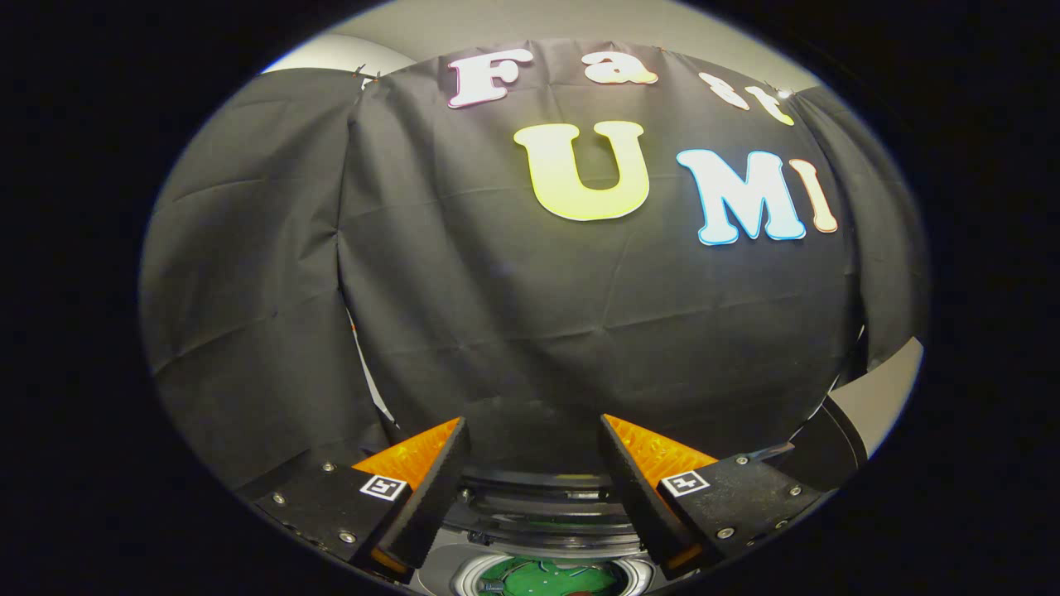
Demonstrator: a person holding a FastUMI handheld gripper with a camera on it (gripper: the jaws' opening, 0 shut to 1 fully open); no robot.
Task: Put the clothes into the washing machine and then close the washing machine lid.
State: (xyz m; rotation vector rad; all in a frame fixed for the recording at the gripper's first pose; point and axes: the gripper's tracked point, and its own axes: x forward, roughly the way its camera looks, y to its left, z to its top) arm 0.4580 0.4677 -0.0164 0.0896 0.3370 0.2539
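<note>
My gripper [534,426] stands open, its two fingers spread wide with nothing between them. Below and between the fingers I look down at the washing machine [538,505], whose round drum opening shows a green garment [538,579] with a bit of red lying inside. A dark curved band, perhaps the raised lid [538,480], runs just beyond the opening; I cannot tell how it stands.
The black booth cloth [497,290] hangs close ahead, beyond the fingers. A pale wall [886,389] shows past the cloth's right side, and a pale ceiling [513,21] above it.
</note>
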